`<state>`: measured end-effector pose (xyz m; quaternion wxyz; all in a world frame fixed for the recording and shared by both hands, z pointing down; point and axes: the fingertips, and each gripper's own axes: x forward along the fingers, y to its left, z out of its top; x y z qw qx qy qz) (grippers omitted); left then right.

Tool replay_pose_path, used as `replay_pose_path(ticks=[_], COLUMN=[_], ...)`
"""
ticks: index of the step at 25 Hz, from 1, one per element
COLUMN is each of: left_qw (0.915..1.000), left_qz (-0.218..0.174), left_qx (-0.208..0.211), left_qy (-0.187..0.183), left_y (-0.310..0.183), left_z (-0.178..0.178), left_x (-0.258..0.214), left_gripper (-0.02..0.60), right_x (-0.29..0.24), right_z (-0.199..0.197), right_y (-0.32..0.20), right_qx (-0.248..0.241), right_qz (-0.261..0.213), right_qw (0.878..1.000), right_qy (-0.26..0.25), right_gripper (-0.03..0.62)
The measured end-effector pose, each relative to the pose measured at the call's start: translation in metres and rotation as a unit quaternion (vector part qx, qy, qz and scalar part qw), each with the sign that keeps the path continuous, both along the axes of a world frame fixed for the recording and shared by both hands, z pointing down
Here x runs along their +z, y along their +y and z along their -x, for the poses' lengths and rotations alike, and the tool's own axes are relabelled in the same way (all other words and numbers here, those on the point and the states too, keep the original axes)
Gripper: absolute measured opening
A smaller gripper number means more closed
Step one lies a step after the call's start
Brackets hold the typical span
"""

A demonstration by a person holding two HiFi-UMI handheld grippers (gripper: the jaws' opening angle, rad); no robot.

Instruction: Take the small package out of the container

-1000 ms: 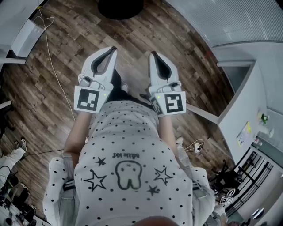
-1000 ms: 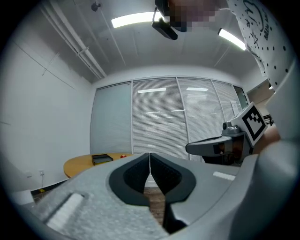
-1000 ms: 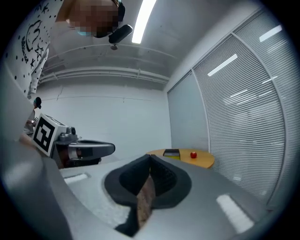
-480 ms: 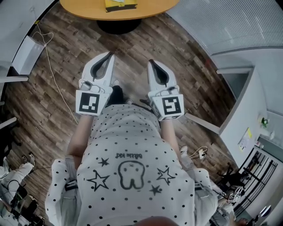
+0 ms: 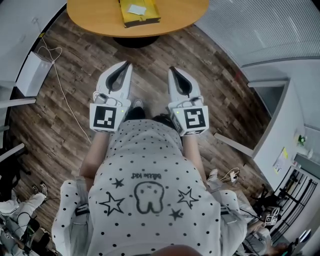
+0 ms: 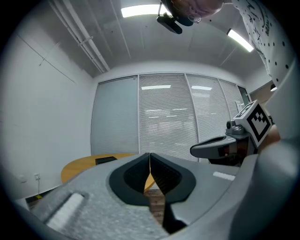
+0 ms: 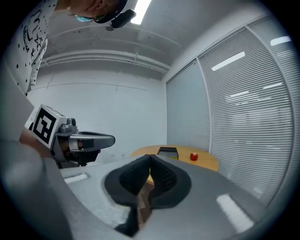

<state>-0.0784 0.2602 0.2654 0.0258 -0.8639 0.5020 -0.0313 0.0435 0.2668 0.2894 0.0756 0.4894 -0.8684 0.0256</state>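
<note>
The person is holding the left white plastic gripper (image 5: 127, 65) and the right white plastic gripper (image 5: 172, 70) side by side, both pointing to 12 o'clock. The jaws of each are pressing together on nothing. The small pale package (image 5: 136, 8) is lying inside the yellow rectangular container (image 5: 145, 17) on the round orange wooden table (image 5: 95, 20), at 12 o'clock and well apart from both.

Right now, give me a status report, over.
Shut, empty: left gripper, right gripper. Ahead on table: container, package inside. Nothing in the way.
</note>
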Motion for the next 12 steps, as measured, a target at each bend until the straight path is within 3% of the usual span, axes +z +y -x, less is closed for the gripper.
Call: replay_pose_path(ticks=[12], left_qw=[1.0], left_qz=[0.005], left_qx=[-0.006], left_qy=[0.003], left_y=[-0.023], left_z=[0.021], left_x=[0.009], left_gripper=[0.012], right_x=[0.0], right_z=[0.011], right_y=[-0.024], right_qx=[0.016], right_qz=[0.003], right_qw=[1.0], right_qy=[-0.015], right_gripper=[0.003])
